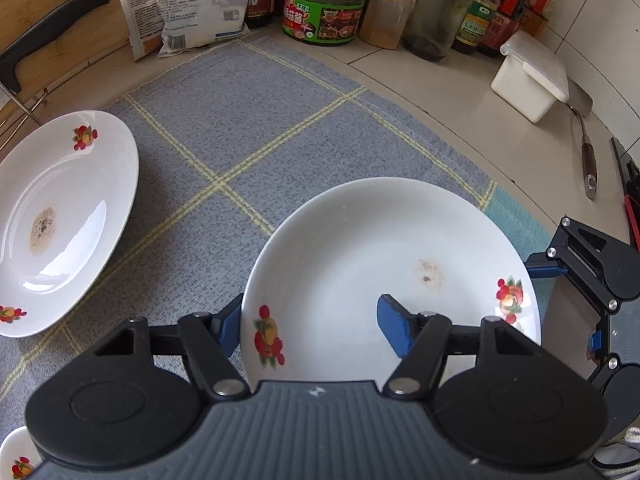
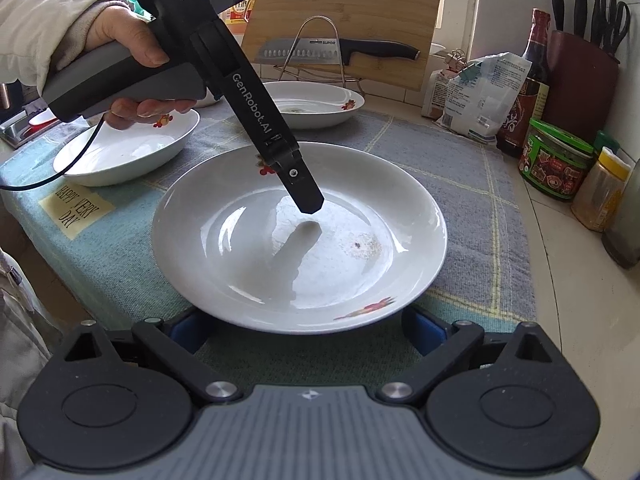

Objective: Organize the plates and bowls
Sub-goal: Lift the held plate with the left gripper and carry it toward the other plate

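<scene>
Left tool is clamped across the near rim of the centre plate, one blue pad outside the rim and one inside; right tool sits spread wide at the plate's 6 o'clock edge, pads apart from it, gripping nothing. Looks like the pick-up step: next I'd lift the plate level and carry it toward the second plate at 9 o'clock for stacking, watching for tilt on a one-sided rim grip. A third dish is cut off at 7 o'clock, and the right tool's pads are partly hidden under the rim.
</scene>
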A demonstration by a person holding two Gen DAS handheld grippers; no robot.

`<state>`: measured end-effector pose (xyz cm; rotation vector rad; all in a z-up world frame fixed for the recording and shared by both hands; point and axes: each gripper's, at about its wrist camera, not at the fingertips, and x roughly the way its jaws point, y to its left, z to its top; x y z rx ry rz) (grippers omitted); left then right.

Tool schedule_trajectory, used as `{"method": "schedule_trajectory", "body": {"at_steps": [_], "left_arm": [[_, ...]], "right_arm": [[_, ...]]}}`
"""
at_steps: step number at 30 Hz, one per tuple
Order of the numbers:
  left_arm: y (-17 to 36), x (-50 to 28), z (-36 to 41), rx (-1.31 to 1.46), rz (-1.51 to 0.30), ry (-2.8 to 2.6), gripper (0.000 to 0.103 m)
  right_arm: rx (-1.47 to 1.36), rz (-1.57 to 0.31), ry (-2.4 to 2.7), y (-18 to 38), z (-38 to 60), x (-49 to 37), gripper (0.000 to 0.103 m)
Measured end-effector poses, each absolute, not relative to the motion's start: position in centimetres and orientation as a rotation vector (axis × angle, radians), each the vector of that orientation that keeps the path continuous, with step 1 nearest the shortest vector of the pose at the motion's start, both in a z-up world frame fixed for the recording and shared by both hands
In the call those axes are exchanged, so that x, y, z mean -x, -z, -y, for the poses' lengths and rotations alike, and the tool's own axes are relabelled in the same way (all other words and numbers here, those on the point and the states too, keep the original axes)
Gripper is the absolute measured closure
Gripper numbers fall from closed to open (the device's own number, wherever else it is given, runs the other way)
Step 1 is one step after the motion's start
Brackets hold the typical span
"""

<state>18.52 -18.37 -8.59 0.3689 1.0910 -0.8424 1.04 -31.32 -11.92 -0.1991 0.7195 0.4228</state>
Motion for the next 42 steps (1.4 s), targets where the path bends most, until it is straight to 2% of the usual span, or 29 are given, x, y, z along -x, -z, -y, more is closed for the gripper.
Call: {"method": "schedule_trajectory", "body": {"at_steps": [25,42], "left_arm": [[7.7,-19.0,19.2,-0.385,-1.074,0.852,0.036],[6.6,-23.1,23.4,-0.399,-1.017,0.905,0.036]], "right_arm": [[0.244,-0.736,-0.4,10.8,31.4,-1.7,0.007],[0.221,-0.73,-0.322,10.0,34.4,-5.1,0.007]]}}
